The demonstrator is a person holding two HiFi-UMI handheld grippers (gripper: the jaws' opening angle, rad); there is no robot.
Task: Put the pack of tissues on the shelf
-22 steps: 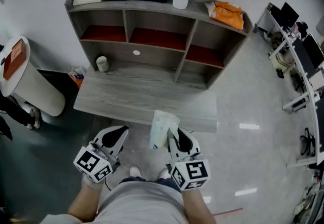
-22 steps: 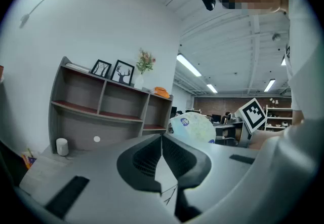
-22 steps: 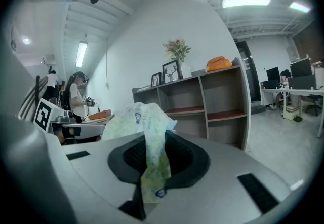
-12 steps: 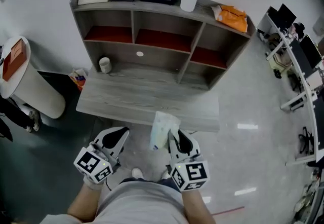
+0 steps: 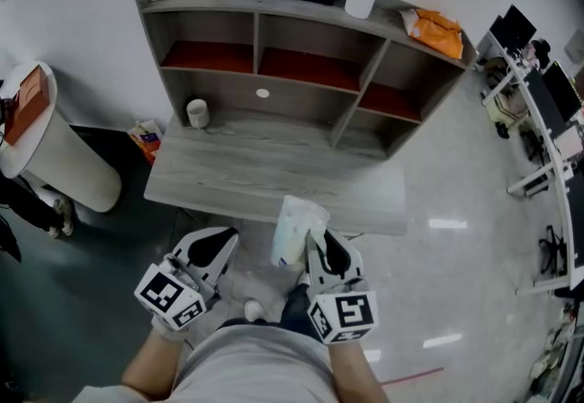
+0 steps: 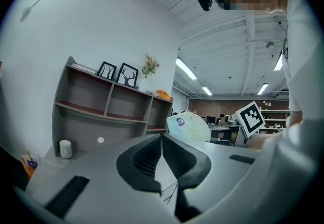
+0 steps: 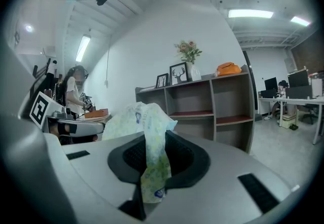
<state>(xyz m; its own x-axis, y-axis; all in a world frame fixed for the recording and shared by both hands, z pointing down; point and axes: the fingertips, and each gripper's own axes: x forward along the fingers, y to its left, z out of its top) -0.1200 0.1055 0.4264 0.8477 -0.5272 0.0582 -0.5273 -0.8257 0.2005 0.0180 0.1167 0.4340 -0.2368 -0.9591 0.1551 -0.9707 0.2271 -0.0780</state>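
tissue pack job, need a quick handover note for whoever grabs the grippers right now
Right gripper: shut on the tissue pack, held up near the desk's front edge.
Left gripper: shut, nothing in it, low beside the right one.
Shelf: stands at the back of the desk, straight ahead.
Done: pack is picked up.
Left: carry it forward, set it on the shelf, let go.

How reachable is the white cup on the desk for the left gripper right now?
Probably yes. The left gripper is empty, jaws together, and the desk top between it and the white cup looks bare. The cup stands under the left shelf with nothing in front. The jaws would need opening.
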